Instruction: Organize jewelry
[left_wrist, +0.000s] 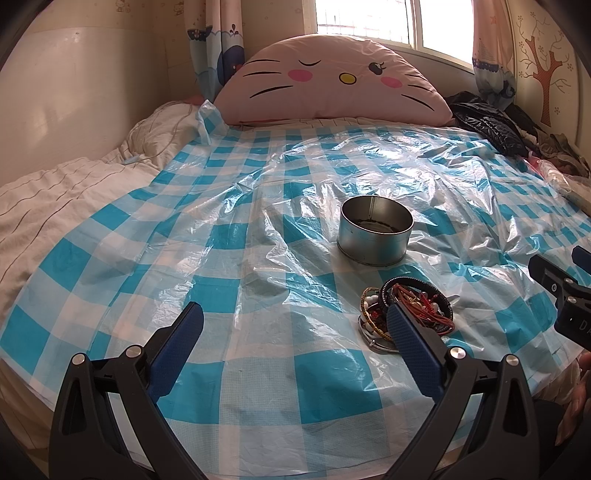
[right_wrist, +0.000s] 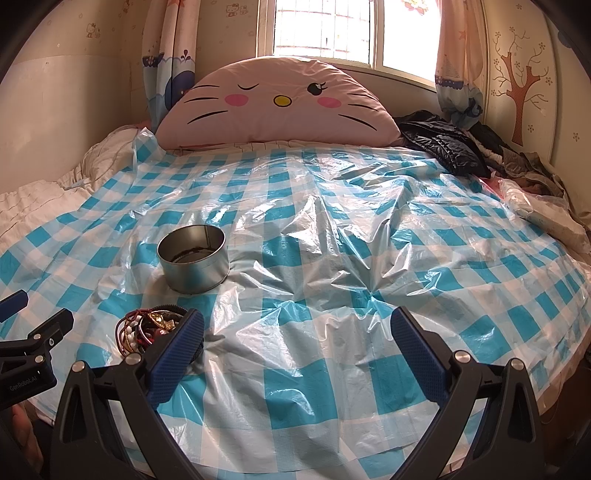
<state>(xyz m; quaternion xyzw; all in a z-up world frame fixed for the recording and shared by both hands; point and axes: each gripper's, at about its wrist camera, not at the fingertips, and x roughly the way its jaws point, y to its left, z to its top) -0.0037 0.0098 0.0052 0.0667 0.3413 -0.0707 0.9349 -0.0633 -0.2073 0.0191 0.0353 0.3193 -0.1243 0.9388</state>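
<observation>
— Both claws spread wide?
— Yes, the left claw (left_wrist: 295, 325) and right claw (right_wrist: 297, 328) hover level and hold nothing. The jewelry pile (left_wrist: 406, 310) lies flat on the bed's checked sheet (right_wrist: 332, 258), just before the upright, open-topped tin (left_wrist: 375, 230).

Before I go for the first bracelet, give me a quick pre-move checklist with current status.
1. Left gripper open and empty: ok.
2. Right gripper open and empty: ok.
3. Round metal tin upright with its lid off: ok. Something dark lies at its bottom; what it is, cannot tell.
4. Jewelry pile reachable: ok, it lies between the two grippers, nearer than the tin.
5. Single piece easy to separate: not ok, bracelets and cords are tangled together.
6. Firm surface: not ok, the checked plastic sheet is wrinkled.
</observation>
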